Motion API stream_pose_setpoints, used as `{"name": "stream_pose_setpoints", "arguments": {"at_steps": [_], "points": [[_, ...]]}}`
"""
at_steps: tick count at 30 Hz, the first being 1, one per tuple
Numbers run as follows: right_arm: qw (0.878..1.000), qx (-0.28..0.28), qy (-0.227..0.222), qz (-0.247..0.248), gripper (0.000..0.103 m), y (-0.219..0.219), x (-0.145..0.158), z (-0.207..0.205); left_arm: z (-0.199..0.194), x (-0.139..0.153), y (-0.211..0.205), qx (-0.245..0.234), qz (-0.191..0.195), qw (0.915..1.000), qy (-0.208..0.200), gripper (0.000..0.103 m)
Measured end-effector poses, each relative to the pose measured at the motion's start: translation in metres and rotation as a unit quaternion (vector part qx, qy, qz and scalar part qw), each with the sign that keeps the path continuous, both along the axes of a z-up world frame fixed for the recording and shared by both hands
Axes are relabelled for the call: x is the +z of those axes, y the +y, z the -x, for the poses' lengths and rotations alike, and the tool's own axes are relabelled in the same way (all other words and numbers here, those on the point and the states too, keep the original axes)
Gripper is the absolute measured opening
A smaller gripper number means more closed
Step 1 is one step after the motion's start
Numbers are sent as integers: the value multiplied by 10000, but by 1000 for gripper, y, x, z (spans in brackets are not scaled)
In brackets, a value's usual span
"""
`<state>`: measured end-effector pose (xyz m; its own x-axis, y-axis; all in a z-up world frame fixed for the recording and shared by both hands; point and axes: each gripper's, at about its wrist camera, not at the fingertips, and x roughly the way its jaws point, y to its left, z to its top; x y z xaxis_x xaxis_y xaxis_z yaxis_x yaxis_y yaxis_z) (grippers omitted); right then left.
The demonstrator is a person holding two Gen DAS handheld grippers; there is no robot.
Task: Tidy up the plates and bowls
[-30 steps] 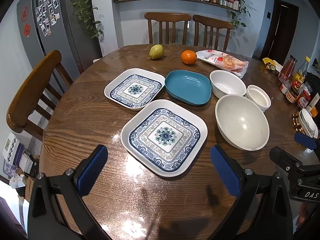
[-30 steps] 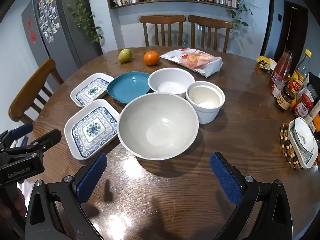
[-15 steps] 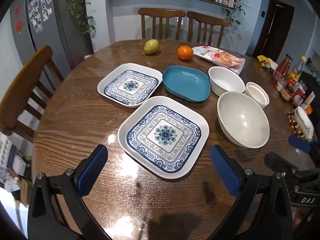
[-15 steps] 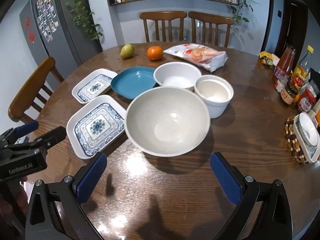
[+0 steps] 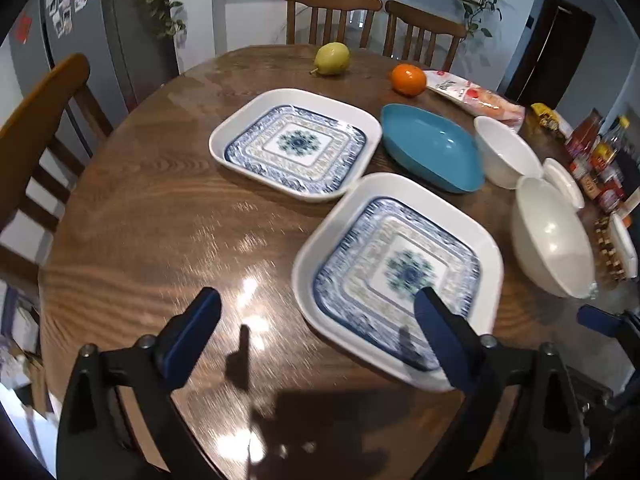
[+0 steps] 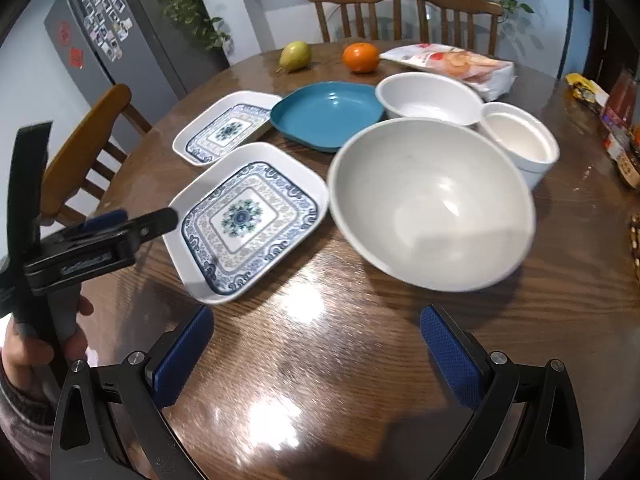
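Observation:
Two square blue-patterned plates lie on the round wooden table: the near plate (image 5: pixel 396 268) (image 6: pixel 244 218) and the far plate (image 5: pixel 296 142) (image 6: pixel 226 128). Beside them lie a teal dish (image 5: pixel 430 146) (image 6: pixel 326 112), a large white bowl (image 5: pixel 554 248) (image 6: pixel 430 200), a medium white bowl (image 5: pixel 506 152) (image 6: pixel 428 98) and a small white cup-bowl (image 6: pixel 518 142). My left gripper (image 5: pixel 316 328) is open and empty, its right finger over the near plate's front corner. My right gripper (image 6: pixel 316 344) is open and empty, just in front of the large bowl.
A pear (image 5: pixel 331 58), an orange (image 5: pixel 408 79) and a snack bag (image 6: pixel 452 64) lie at the table's far side. Sauce bottles and jars (image 5: pixel 596 156) stand at the right edge. Wooden chairs (image 5: pixel 40 120) surround the table.
Both grippers moved forward and lower toward the dishes. The left one swung left, so the near plate now sits under its right finger. The large bowl looms closer to the right gripper.

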<state>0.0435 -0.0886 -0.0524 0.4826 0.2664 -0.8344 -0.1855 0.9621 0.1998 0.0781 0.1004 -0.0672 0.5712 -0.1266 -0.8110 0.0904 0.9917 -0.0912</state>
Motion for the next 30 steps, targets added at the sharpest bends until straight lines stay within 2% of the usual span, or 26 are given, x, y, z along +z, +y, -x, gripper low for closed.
{"name": "stream_pose_setpoints", "arguments": {"at_steps": [3, 10, 13, 19, 23, 25, 26, 28, 30], "points": [[9999, 103, 63, 105, 103, 13, -7, -8, -12, -2, 1, -168, -3, 9998, -71, 90], [9996, 34, 267, 36, 103, 26, -21, -29, -40, -19, 0, -386, -184, 9990, 129, 57], [9994, -29, 327, 48, 97, 30, -26, -35, -44, -24, 1, -472, -99, 9986, 219, 44], [9990, -137, 416, -2, 79, 33, -34, -44, -44, -26, 1, -653, -71, 9975, 276, 28], [9993, -159, 350, 39, 56, 36, -33, -47, -44, -26, 2, -687, 8, 9971, 334, 15], [9992, -170, 346, 79, 46, 36, -32, -47, -42, -26, 1, -758, 16, 9965, 354, 15], [9993, -151, 349, 45, 37, 37, -32, -47, -40, -26, -1, -794, -25, 9962, 346, 15], [9992, -156, 350, 95, 34, 38, -32, -46, -37, -26, -2, -795, -87, 9963, 324, 15], [9991, -159, 357, 134, 23, 37, -32, -45, -33, -26, 2, -702, -50, 9970, 334, 14]]}}
